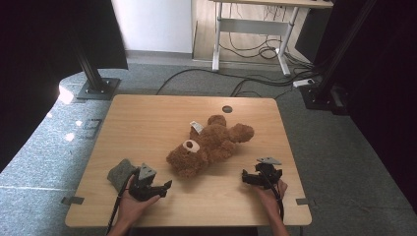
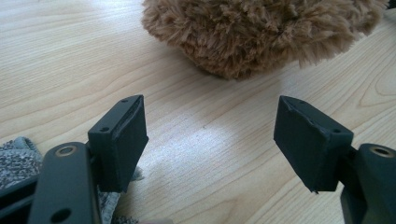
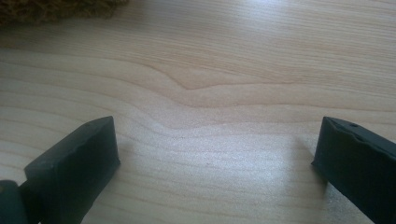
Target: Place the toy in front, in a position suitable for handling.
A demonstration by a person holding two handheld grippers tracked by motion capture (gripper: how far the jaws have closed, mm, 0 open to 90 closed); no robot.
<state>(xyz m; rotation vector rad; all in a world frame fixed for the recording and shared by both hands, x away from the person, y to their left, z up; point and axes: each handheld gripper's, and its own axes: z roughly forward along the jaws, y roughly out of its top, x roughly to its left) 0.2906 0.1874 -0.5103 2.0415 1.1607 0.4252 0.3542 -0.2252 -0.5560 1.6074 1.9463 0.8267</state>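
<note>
A brown plush teddy bear (image 1: 209,145) lies flat in the middle of the wooden table (image 1: 147,118), with a white tag (image 1: 196,127) near its upper side. My left gripper (image 1: 166,188) rests near the front left, open and empty, pointing right toward the bear's near end. In the left gripper view the bear's fur (image 2: 261,32) sits a short way beyond the open gripper (image 2: 210,121). My right gripper (image 1: 244,177) rests at the front right, open, pointing left. In the right gripper view the gripper (image 3: 217,140) frames bare wood, and a strip of the bear's fur (image 3: 56,9) shows at the top left.
A crumpled grey cloth (image 1: 120,173) lies just left of my left hand; the cloth (image 2: 16,161) also shows beside the left jaw. A round dark grommet (image 1: 226,109) sits near the table's far edge. Black stand poles, a desk and floor cables lie beyond the table.
</note>
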